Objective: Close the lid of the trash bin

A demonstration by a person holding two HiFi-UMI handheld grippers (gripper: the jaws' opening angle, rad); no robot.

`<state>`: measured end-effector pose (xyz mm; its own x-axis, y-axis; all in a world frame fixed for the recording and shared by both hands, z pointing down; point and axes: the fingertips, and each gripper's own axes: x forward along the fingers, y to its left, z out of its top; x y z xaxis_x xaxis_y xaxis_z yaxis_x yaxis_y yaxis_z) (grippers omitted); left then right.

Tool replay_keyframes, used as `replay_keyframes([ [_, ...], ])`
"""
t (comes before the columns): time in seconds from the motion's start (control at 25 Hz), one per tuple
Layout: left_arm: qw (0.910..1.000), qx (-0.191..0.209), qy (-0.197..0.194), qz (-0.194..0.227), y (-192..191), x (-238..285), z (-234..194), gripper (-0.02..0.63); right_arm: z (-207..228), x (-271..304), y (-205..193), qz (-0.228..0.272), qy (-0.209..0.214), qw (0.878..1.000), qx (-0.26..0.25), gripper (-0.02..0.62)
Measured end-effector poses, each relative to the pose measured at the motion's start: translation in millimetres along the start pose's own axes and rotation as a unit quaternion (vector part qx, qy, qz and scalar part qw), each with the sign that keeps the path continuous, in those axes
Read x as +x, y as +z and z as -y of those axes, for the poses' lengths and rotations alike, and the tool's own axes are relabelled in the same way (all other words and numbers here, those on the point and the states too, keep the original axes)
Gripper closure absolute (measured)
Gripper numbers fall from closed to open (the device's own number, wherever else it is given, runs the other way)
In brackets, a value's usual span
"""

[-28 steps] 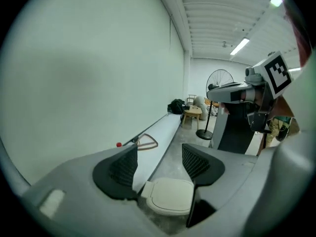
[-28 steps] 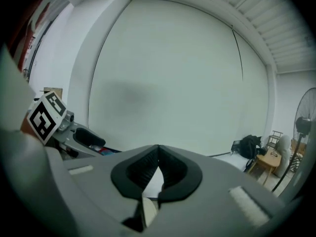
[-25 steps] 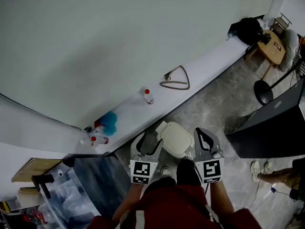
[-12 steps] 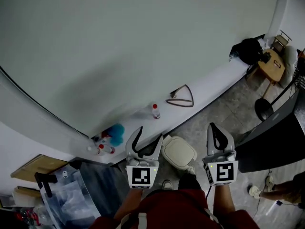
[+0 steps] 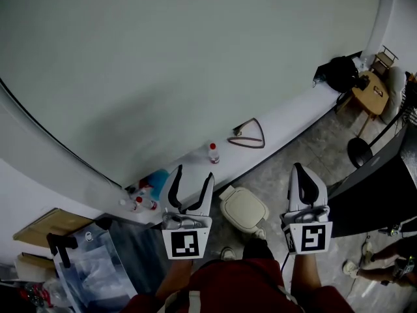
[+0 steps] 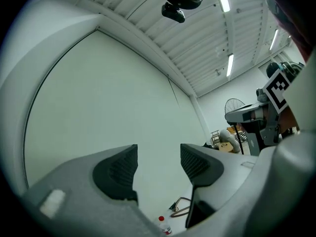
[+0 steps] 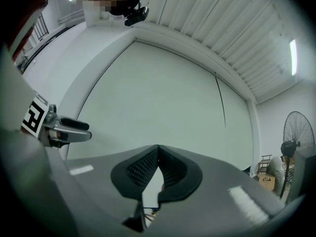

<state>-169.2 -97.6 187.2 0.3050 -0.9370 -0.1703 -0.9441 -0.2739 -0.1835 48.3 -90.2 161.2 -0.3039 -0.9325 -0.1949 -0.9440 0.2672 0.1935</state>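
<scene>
The small trash bin (image 5: 244, 207) stands on the grey floor by the white ledge, its cream lid lying flat on top. Both grippers are held up in the air well above it, pointing at the pale wall. My left gripper (image 5: 193, 173) is to the bin's left; its jaws stand wide and are closing, with nothing between them (image 6: 158, 154). My right gripper (image 5: 300, 169) is to the bin's right, its pads pressed together on nothing (image 7: 158, 152). Neither gripper touches the bin.
A white ledge (image 5: 287, 119) runs along the wall with a red-capped bottle (image 5: 212, 152), a brown triangular frame (image 5: 248, 135) and a blue object (image 5: 156, 178). A black panel (image 5: 378, 197) stands right. A clear plastic box (image 5: 91, 266) sits bottom left. A fan (image 5: 360, 150) is far right.
Both grippers have risen away from the bin and now point at the wall. The left one has shifted left. The bin's lid lies the same.
</scene>
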Motion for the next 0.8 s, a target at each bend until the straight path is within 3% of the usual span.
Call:
replay_keyframes([
  [0.08,1.0,-0.003,0.0,0.004,1,-1,0,0.346,0,-2,0,-0.001,0.001,1.0,-0.003,0.595],
  [0.28,0.9999,-0.006,-0.008,0.009,1,-1,5,0.424,1,-5,-5,0.0,0.001,1.0,-0.02,0.595],
  [0.4,0.9999,0.001,-0.014,0.007,0,-3,8,0.509,-5,-6,-7,-0.007,0.004,1.0,-0.013,0.595],
  [0.64,0.9999,0.005,-0.011,0.001,-1,-2,11,0.604,-6,-6,-6,-0.015,0.006,1.0,0.0,0.595],
  [0.8,0.9999,0.001,-0.007,-0.007,-5,-2,11,0.609,-5,-7,-9,-0.024,0.009,1.0,-0.014,0.597],
])
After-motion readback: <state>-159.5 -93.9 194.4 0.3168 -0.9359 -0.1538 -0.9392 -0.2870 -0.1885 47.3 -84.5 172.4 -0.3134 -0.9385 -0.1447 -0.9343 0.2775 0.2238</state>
